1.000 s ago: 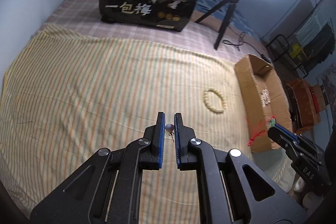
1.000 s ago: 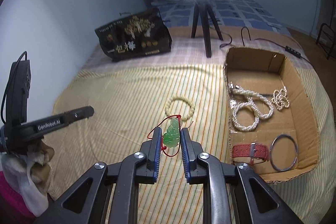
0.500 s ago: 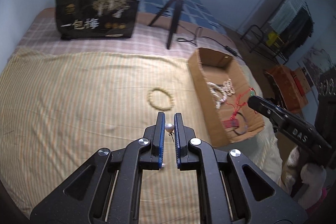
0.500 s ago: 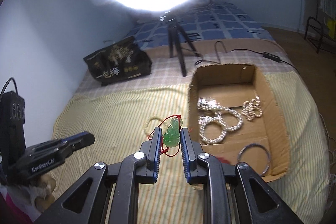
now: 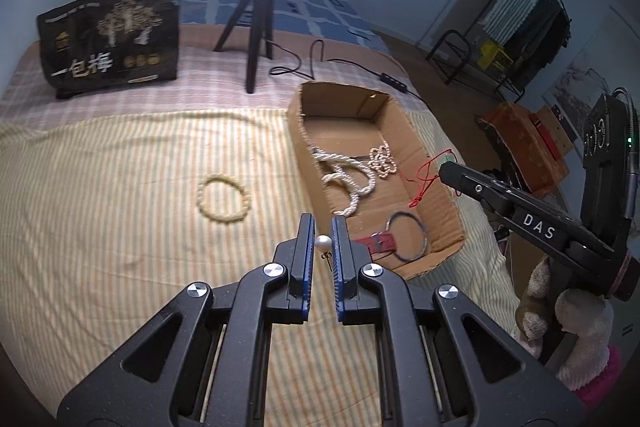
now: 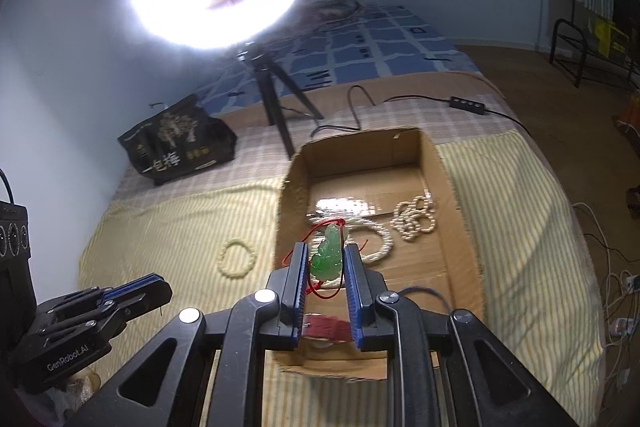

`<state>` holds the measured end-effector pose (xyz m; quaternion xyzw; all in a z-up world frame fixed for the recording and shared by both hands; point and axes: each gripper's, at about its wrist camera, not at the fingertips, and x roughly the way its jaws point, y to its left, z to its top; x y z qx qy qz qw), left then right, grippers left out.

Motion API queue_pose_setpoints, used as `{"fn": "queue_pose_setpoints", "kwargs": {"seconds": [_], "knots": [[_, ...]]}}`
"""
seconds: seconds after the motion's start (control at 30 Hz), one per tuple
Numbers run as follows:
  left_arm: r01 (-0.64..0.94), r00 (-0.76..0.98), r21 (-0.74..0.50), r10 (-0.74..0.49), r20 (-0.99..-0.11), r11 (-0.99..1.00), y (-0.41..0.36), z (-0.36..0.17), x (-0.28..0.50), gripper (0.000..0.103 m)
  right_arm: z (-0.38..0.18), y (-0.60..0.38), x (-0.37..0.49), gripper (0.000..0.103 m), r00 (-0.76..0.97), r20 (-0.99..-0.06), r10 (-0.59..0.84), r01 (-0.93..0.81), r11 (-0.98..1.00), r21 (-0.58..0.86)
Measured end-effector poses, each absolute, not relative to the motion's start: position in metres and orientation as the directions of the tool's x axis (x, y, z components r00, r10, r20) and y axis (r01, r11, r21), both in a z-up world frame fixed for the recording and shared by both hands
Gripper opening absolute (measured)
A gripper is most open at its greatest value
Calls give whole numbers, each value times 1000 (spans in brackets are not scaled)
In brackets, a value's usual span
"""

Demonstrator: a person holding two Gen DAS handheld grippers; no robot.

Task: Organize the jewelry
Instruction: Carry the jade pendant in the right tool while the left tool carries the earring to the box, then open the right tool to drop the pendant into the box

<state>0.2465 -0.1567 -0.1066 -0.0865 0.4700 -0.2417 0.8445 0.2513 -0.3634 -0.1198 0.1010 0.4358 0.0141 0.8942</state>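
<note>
My left gripper (image 5: 322, 242) is shut on a small pearl earring (image 5: 322, 243), held above the striped cloth just left of the cardboard box (image 5: 298, 131). My right gripper (image 6: 327, 259) is shut on a green jade pendant (image 6: 329, 257) with a red cord, held over the near part of the box (image 6: 460, 211); it also shows in the left wrist view (image 5: 448, 171). The box holds a pearl rope necklace (image 5: 348, 179), a small bead chain (image 5: 382, 161), a metal bangle (image 5: 406, 235) and a red strap (image 5: 376, 241). A cream bead bracelet (image 5: 221, 197) lies on the cloth.
A ring light on a black tripod (image 5: 256, 11) stands behind the box, its cable (image 5: 320, 55) trailing right. A black printed bag (image 5: 108, 39) stands at the back left. The bed edge drops off right of the box, where a drying rack (image 5: 520, 7) stands.
Both grippers have moved right and forward towards the box. The right gripper with the pendant went from above the cloth to above the box. The left one now hovers at the box's left side.
</note>
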Motion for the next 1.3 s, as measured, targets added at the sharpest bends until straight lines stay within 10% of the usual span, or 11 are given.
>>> {"fn": "queue_pose_setpoints", "kwargs": {"seconds": [0.87,1.03,1.13,1.3], "knots": [[343,374,-401,-515,-771,849,-226,-141,275,7,-146,-419,268,19,577,-812,89,176,957,230],[334,368,-403,-512,-777,852,-227,-144,279,10,-144,-420,269,39,584,-808,80,183,957,227],[329,378,-396,-504,-777,857,-225,-144,278,37,-143,-420,268,54,586,-808,65,188,959,213],[332,393,-378,-491,-777,864,-220,-141,275,37,-140,-421,266,60,595,-802,49,192,961,201]]}}
